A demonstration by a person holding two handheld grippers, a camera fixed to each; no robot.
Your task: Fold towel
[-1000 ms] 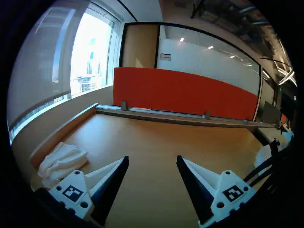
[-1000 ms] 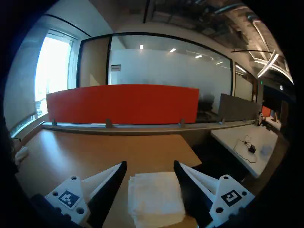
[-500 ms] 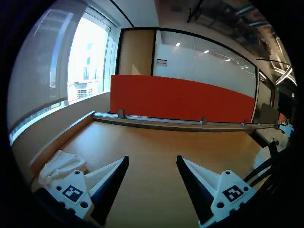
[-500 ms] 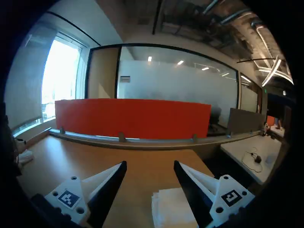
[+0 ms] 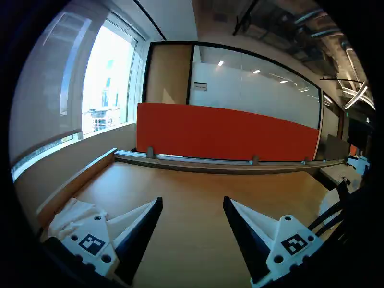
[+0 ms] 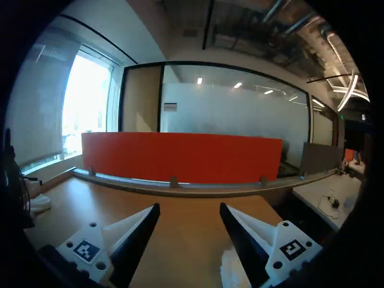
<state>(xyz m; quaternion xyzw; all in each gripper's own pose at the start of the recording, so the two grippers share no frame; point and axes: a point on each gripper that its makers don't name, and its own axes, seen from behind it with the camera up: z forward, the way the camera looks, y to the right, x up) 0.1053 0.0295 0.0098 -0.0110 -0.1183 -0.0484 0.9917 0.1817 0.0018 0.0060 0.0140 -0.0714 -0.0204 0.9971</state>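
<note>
A crumpled white towel lies at the desk's left edge in the left gripper view, partly behind my left finger. My left gripper is open with nothing between its fingers, over bare wood. In the right gripper view a folded white towel stack peeks out at the bottom, mostly hidden by the right finger. My right gripper is open and holds nothing. A bit of the crumpled white towel shows far left in that view.
The wooden desk ends at an orange divider panel at the back, with a metal rail below it. A window and low ledge run along the left. A neighbouring white desk with a cable stands to the right.
Both cameras have tilted upward and drawn back. The folded stack has slid from between the right fingers to the bottom edge. The crumpled towel has dropped lower in the left view.
</note>
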